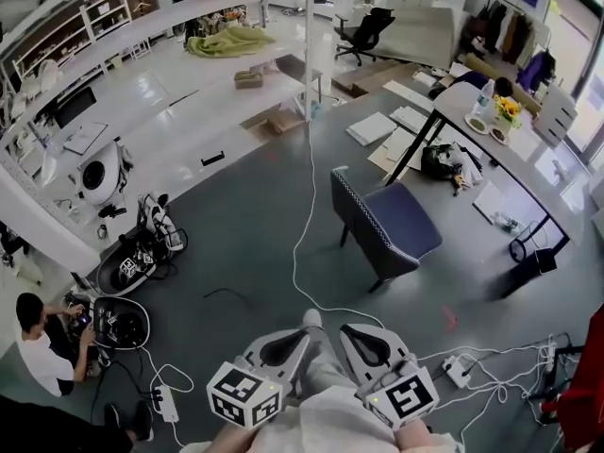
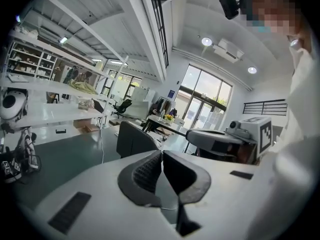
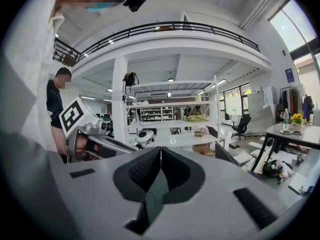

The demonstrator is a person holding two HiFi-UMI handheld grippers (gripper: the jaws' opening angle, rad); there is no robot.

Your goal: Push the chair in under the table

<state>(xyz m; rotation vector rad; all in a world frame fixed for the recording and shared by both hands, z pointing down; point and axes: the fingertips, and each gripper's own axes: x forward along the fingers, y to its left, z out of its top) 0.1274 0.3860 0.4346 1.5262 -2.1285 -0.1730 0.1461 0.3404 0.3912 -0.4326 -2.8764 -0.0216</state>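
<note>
A dark blue chair, its back edged in a fine black-and-white weave, stands on a dark grey floor. The table has a pale top and black legs, with yellow flowers near its far end. A white cable trails across the floor. The left gripper and right gripper are pale grey with black ribbed pads (their cubes are white, printed with black square markers). A yellow-green cloth lies on a white surface.
</note>
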